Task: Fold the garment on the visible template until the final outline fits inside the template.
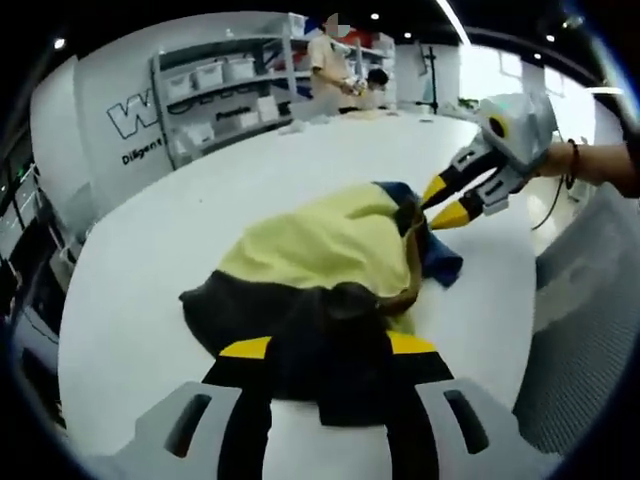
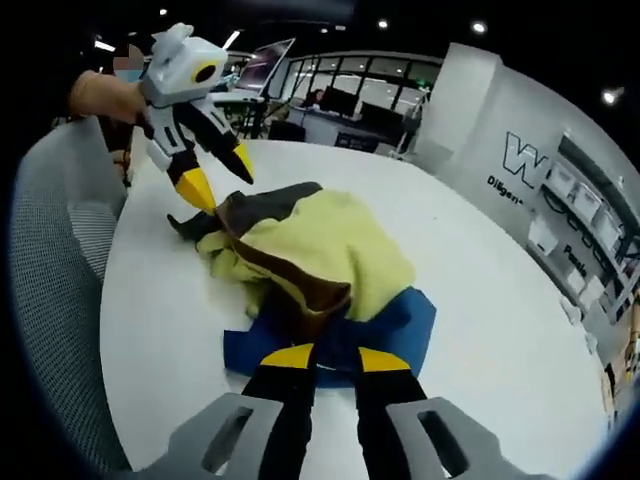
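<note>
The garment point(image 1: 330, 245) lies in a crumpled heap on the white table point(image 1: 150, 300), with a pale yellow body, dark brown parts and a blue part. My left gripper point(image 1: 328, 346) is open, its jaws wide apart over the dark end of the heap. From the other side it shows as a white gripper point(image 2: 218, 172) with yellow tips held just above that dark end. My right gripper point(image 2: 336, 358) has its jaws a little apart over the blue fabric point(image 2: 400, 320). It also shows at the blue end point(image 1: 440, 203), its tips close to the brown edge.
A grey mesh surface point(image 2: 60, 260) borders the table on one side. Shelves with white bins point(image 1: 225, 90) and a person point(image 1: 330, 60) stand beyond the table's far edge. A person's hand point(image 1: 590, 160) holds the right gripper. Bare tabletop point(image 2: 500, 330) surrounds the heap.
</note>
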The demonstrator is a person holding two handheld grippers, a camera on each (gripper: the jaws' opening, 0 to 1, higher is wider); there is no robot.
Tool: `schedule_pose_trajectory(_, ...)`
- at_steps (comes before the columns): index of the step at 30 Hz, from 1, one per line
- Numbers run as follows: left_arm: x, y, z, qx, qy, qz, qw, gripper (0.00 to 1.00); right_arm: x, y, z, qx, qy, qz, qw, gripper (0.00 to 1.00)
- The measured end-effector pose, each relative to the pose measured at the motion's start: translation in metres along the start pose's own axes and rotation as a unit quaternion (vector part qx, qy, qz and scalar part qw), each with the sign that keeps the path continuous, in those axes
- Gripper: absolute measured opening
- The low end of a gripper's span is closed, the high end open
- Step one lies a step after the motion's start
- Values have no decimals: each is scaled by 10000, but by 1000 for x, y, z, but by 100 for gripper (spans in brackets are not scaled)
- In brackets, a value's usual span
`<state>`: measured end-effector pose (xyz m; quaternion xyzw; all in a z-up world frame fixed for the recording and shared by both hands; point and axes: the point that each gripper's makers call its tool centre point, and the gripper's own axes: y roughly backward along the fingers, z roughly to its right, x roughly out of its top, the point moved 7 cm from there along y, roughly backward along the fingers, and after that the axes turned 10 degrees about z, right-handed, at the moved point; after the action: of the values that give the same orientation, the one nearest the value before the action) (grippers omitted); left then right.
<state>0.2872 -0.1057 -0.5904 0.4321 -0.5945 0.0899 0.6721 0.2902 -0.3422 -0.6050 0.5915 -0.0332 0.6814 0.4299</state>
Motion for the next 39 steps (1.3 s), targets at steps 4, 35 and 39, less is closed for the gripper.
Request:
schedule_pose_trajectory(4, -5, -6, 1, -55, 110, -175, 9998, 32, -1, -4, 0, 20, 137, -44, 9999, 3)
schedule_pose_trajectory(35, -3, 3, -6, 177, 451, -297, 9984, 0, 19, 18, 21, -373, -759, 358, 9958, 0)
schedule_pose_trajectory(39, 2, 8, -7, 193, 427, -295, 9985, 0, 27, 26, 25, -473, -797, 451, 9947, 0)
